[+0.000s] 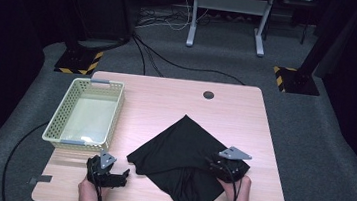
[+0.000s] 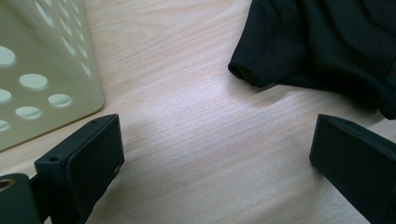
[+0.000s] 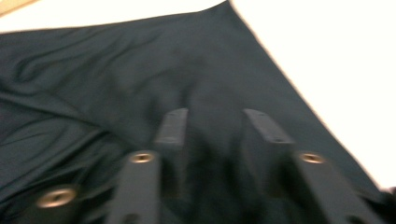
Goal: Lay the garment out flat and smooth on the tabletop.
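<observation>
A black cloth (image 1: pixel 181 151) lies partly folded on the right half of the wooden table (image 1: pixel 167 94). My right gripper (image 1: pixel 216 165) hovers over the cloth's right corner. In the right gripper view its jaws (image 3: pixel 215 116) stand apart above the dark fabric (image 3: pixel 116 70), and the blurred picture shows nothing pinched between them. My left gripper (image 1: pixel 121 175) rests near the table's front edge, just left of the cloth. Seen in the left gripper view, it (image 2: pixel 215 154) is wide open over bare wood, and a rolled hem of the cloth (image 2: pixel 327 42) lies ahead of it.
A pale green perforated basket (image 1: pixel 53 122) sits at the table's left side, its wall (image 2: pixel 46 84) close to my left gripper. A round cable hole (image 1: pixel 209 94) marks the table's far edge. Cables and stand bases lie on the floor beyond.
</observation>
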Demonstrator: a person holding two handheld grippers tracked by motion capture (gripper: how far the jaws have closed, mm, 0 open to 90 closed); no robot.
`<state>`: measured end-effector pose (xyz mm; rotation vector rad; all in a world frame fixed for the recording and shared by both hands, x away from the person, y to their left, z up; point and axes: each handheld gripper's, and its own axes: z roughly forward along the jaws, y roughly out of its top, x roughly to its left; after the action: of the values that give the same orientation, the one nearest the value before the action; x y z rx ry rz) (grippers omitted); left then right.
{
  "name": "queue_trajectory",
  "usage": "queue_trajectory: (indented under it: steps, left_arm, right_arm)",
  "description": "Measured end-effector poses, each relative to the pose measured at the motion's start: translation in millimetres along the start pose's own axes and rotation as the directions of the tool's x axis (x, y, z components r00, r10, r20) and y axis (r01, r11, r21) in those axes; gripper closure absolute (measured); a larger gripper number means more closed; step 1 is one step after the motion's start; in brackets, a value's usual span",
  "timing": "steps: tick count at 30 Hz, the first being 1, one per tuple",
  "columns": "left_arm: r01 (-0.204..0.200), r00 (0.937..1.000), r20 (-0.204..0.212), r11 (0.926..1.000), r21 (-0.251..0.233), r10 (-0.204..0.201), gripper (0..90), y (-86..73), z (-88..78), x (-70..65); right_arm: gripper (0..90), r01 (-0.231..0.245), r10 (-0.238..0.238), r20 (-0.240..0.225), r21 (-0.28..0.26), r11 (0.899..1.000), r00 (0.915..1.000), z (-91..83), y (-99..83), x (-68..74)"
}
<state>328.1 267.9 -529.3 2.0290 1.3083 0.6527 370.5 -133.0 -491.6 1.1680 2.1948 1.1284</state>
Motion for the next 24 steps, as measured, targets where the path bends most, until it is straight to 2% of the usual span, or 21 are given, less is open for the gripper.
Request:
queue_trajectory:
  steps: [1, 3, 5, 6, 7, 8, 9, 11, 13, 17, 22, 24]
  left_arm:
    - [0.000, 1.0000, 0.000, 1.0000, 0.000, 0.000, 2.4, 0.0, 0.0, 0.0]
    - [0.000, 1.0000, -0.002, 1.0000, -0.001, 0.000, 2.4, 0.0, 0.0, -0.2]
    - [0.000, 1.0000, -0.007, 1.0000, -0.002, 0.000, 2.4, -0.1, -0.2, -0.7]
    - [0.000, 1.0000, -0.008, 1.0000, -0.002, 0.000, 2.4, -0.1, -0.2, -0.9]
    - [0.001, 0.9999, -0.010, 1.0000, -0.003, -0.001, 2.5, -0.1, -0.2, -1.2]
    - [0.001, 0.9999, -0.011, 1.0000, -0.004, -0.001, 2.5, -0.2, -0.3, -1.4]
    - [0.002, 0.9999, -0.011, 1.0000, -0.005, -0.002, 2.6, -0.2, -0.3, -1.6]
    - [0.003, 0.9999, -0.012, 1.0000, -0.004, -0.003, 2.6, -0.2, -0.2, -1.4]
    - [0.005, 0.9999, -0.012, 1.0000, -0.004, -0.005, 2.6, -0.1, -0.2, -1.2]
    - [0.009, 0.9999, -0.010, 1.0000, -0.003, -0.009, 2.6, -0.1, 0.0, -0.9]
    - [0.001, 0.9998, -0.019, 1.0000, -0.005, -0.001, 2.6, -0.2, -0.4, -1.7]
    - [0.001, 0.9998, -0.019, 1.0000, -0.005, -0.001, 2.7, -0.2, -0.4, -1.7]
  right_arm:
    - [49.5, 0.014, -0.014, -0.014, 0.010, 1.000, 0.9998, 4.9, 1.5, 5.8]
    - [42.5, 0.051, -0.050, -0.036, 0.038, 0.998, 0.9981, 15.9, 4.9, 16.4]
    - [46.0, 0.088, -0.087, -0.025, 0.072, 0.993, 0.9959, 26.7, 7.0, 25.3]
    - [52.2, 0.103, -0.102, -0.019, 0.095, 0.990, 0.9946, 31.5, 7.5, 28.3]
    - [71.2, 0.112, -0.113, 0.001, 0.109, 0.988, 0.9936, 36.4, 6.8, 30.5]
    - [71.2, 0.112, -0.113, 0.001, 0.109, 0.988, 0.9936, 36.4, 6.8, 30.5]
    - [78.8, 0.104, -0.106, 0.012, 0.107, 0.989, 0.9943, 36.6, 6.4, 30.0]
    - [88.9, 0.089, -0.091, 0.021, 0.094, 0.992, 0.9956, 33.6, 6.2, 26.3]
    - [89.7, 0.071, -0.073, 0.022, 0.080, 0.994, 0.9971, 28.0, 6.7, 20.9]
    - [89.9, 0.038, -0.040, 0.057, 0.034, 0.999, 0.9976, 12.7, 10.5, 9.1]
    - [89.9, 0.004, 0.001, 0.121, -0.037, 0.999, 0.9926, -5.4, 16.9, -9.2]
    - [89.8, -0.012, 0.018, 0.146, -0.042, 0.999, 0.9891, -8.1, 17.6, -18.0]
